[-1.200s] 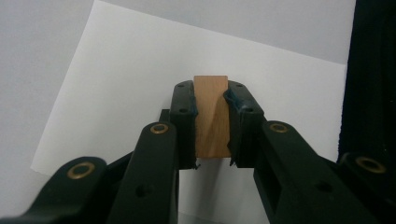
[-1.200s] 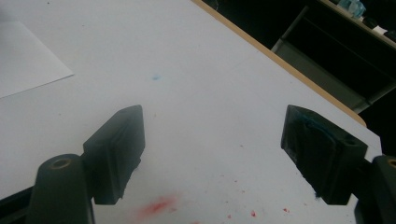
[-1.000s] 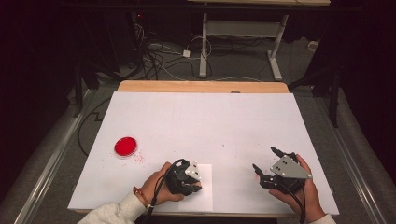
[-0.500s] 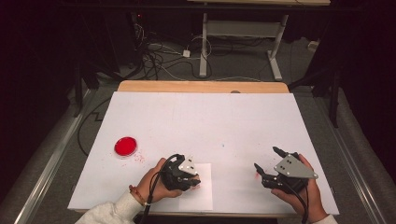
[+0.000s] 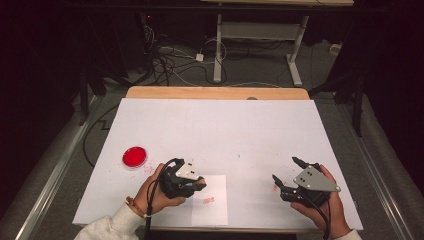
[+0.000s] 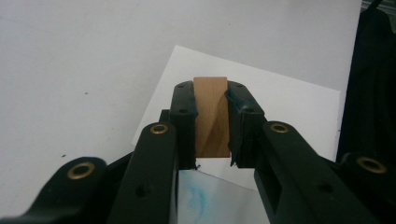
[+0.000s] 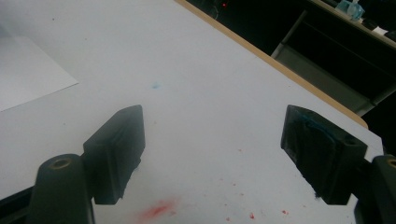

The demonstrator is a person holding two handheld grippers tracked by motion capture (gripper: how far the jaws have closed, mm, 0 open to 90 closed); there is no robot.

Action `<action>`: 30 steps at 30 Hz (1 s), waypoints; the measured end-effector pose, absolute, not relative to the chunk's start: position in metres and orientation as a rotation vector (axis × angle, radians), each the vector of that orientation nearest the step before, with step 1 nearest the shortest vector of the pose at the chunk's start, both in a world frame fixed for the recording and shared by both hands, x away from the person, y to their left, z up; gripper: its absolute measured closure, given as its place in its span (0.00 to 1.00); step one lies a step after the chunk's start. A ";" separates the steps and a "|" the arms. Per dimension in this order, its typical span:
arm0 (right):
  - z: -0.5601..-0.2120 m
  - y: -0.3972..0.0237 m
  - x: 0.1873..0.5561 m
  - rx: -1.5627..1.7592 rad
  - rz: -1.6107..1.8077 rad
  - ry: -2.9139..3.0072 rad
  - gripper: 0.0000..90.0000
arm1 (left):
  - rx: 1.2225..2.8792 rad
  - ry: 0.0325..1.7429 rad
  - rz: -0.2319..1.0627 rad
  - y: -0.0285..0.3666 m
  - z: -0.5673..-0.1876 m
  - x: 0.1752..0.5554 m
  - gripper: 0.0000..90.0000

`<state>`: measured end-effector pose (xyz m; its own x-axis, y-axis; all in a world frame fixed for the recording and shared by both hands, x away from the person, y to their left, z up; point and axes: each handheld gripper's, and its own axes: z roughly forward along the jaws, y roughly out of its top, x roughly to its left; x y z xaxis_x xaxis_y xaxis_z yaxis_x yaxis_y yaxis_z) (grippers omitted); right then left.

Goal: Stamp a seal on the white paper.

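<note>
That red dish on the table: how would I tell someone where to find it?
Start at the big white table and look to its left edge. The red dish sits there, just left of the left gripper. It is round and bright red; the sheet of paper nearby is white and square-cornered.

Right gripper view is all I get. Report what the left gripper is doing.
Observer: The left gripper is shut on a wooden block, held over a sheet of paper.
Operator: Describe that paper.
Observer: It bears a red mark, just right of the left gripper in the high view.
</note>
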<state>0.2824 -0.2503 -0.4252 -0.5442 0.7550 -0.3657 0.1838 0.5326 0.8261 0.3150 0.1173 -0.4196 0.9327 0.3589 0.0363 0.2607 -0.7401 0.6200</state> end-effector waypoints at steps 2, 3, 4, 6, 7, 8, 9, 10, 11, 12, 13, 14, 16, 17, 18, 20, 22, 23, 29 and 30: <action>-0.425 -0.250 0.284 0.757 0.979 2.028 0.24 | 2.446 0.446 0.214 0.120 -0.419 0.316 0.81; -0.426 -0.250 0.284 0.759 0.978 2.031 0.24 | 2.443 0.451 0.217 0.121 -0.419 0.316 0.81; -0.426 -0.250 0.285 0.759 0.979 2.031 0.24 | 2.443 0.456 0.222 0.123 -0.419 0.317 0.81; -0.426 -0.249 0.285 0.756 0.980 2.032 0.24 | 2.432 0.471 0.223 0.126 -0.419 0.319 0.81; -0.426 -0.250 0.286 0.757 0.981 2.033 0.24 | 2.432 0.476 0.231 0.127 -0.419 0.319 0.81; -0.425 -0.250 0.286 0.755 0.982 2.034 0.24 | 2.426 0.482 0.241 0.128 -0.419 0.320 0.81; -0.426 -0.250 0.287 0.753 0.983 2.036 0.24 | 2.420 0.487 0.244 0.129 -0.419 0.320 0.81; -0.426 -0.250 0.287 0.752 0.981 2.038 0.24 | 2.419 0.491 0.245 0.130 -0.419 0.320 0.81; -0.426 -0.249 0.288 0.751 0.978 2.041 0.24 | 2.425 0.491 0.254 0.131 -0.419 0.320 0.81; -0.426 -0.249 0.288 0.748 0.977 2.043 0.24 | 2.422 0.499 0.262 0.133 -0.420 0.321 0.81; -0.426 -0.248 0.288 0.745 0.976 2.045 0.24 | 2.421 0.503 0.261 0.134 -0.419 0.321 0.81; -0.426 -0.248 0.288 0.741 0.975 2.048 0.24 | 2.422 0.502 0.264 0.135 -0.419 0.322 0.81; -0.426 -0.248 0.287 0.733 0.974 2.051 0.24 | 2.416 0.516 0.272 0.137 -0.420 0.323 0.81; -0.426 -0.248 0.287 0.734 0.978 2.049 0.24 | 2.424 0.509 0.272 0.138 -0.419 0.323 0.81; -0.426 -0.248 0.287 0.733 0.980 2.049 0.24 | 2.428 0.508 0.277 0.139 -0.419 0.324 0.81; -0.426 -0.248 0.288 0.734 0.983 2.046 0.24 | 2.415 0.524 0.281 0.141 -0.420 0.325 0.81; -0.426 -0.248 0.288 0.734 0.985 2.048 0.24 | 2.421 0.529 0.291 0.143 -0.420 0.326 0.81; -0.426 -0.247 0.288 0.730 0.983 2.049 0.24 | 2.409 0.542 0.293 0.144 -0.420 0.327 0.81; -0.427 -0.246 0.289 0.724 0.979 2.060 0.24 | 2.396 0.569 0.316 0.154 -0.417 0.328 0.81; -0.426 -0.246 0.289 0.722 0.981 2.059 0.24 | 2.393 0.573 0.320 0.155 -0.417 0.328 0.81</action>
